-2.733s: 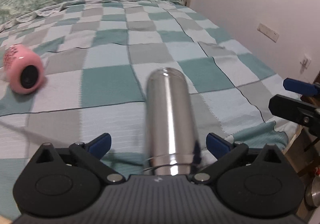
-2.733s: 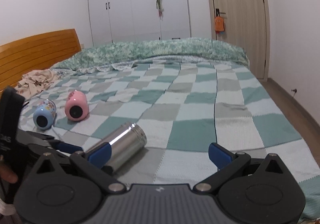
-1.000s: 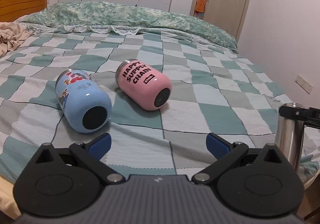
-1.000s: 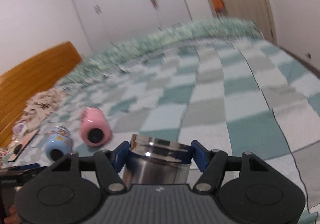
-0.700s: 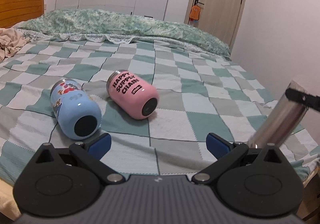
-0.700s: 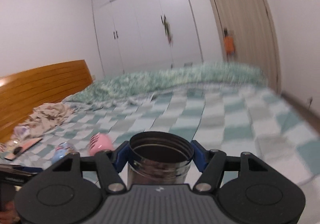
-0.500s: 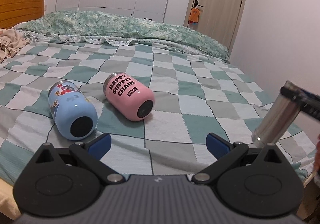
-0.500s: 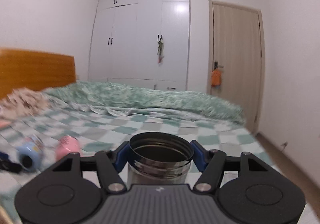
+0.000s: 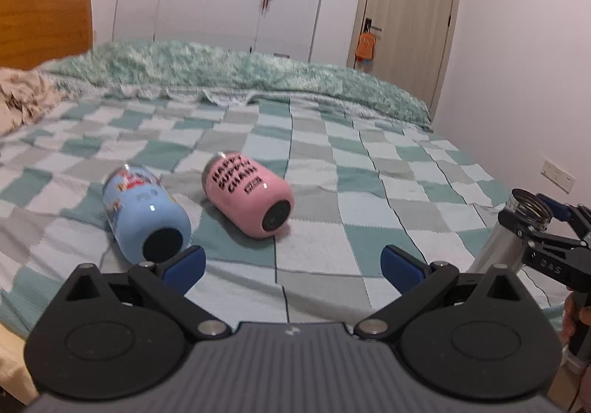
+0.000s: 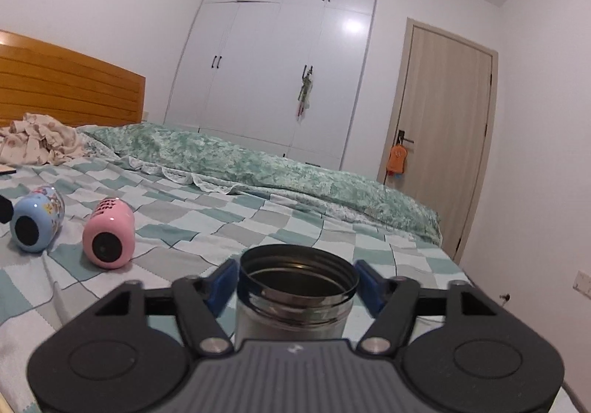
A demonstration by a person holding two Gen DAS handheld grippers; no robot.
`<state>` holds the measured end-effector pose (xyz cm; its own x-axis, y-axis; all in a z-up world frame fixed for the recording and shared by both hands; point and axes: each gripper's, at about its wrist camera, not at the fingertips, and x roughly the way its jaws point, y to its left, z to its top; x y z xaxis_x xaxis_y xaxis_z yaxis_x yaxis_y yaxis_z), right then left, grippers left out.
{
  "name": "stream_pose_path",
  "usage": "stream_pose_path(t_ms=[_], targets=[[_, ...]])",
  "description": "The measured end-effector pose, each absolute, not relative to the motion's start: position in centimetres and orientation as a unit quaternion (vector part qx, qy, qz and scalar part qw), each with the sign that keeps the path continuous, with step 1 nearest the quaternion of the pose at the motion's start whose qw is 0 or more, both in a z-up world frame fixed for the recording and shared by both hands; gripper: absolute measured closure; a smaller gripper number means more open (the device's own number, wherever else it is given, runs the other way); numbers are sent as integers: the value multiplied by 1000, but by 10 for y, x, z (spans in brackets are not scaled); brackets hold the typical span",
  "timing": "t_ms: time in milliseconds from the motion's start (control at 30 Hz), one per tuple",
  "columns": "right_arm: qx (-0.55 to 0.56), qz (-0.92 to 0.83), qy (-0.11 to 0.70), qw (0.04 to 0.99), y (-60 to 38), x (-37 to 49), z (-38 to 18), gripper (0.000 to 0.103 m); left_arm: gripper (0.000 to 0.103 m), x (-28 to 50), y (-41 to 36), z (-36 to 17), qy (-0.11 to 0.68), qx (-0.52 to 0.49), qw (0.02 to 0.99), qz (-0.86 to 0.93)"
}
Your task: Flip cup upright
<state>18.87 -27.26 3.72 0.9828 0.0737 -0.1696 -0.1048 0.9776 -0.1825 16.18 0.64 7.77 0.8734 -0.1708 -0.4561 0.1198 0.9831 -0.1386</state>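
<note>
Here, closest in the right wrist view, the right claw [image 10: 297,278] grips the steel cup [image 10: 295,293] just under its rim, mouth up. The left wrist view alone shows the cup [image 9: 511,232] leaning, its base hidden behind the open, empty left claw [image 9: 291,263], so contact with the bed [image 9: 369,191] cannot be told. Released at this lean onto the soft checked blanket, it would likely topple. Farther off, a blue cup [image 9: 144,217] and a pink cup [image 9: 251,199] lie on their sides, close together, bases toward the camera. Only the right wrist view shows the steel cup's dark inside.
</note>
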Motion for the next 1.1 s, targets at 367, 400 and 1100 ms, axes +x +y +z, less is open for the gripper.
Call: stream_pose_path(t_ms=[367, 400, 1100], targets=[[-35, 53, 18, 998, -268, 115, 43, 0, 0, 94, 12, 78, 76, -25, 994, -70], [-24, 58, 15, 998, -265, 103, 40, 0, 0, 87, 12, 73, 66, -19, 995, -69], [-3, 23, 9, 1000, -237, 15, -32, 0, 0, 27, 19, -10, 59, 11, 998, -19]])
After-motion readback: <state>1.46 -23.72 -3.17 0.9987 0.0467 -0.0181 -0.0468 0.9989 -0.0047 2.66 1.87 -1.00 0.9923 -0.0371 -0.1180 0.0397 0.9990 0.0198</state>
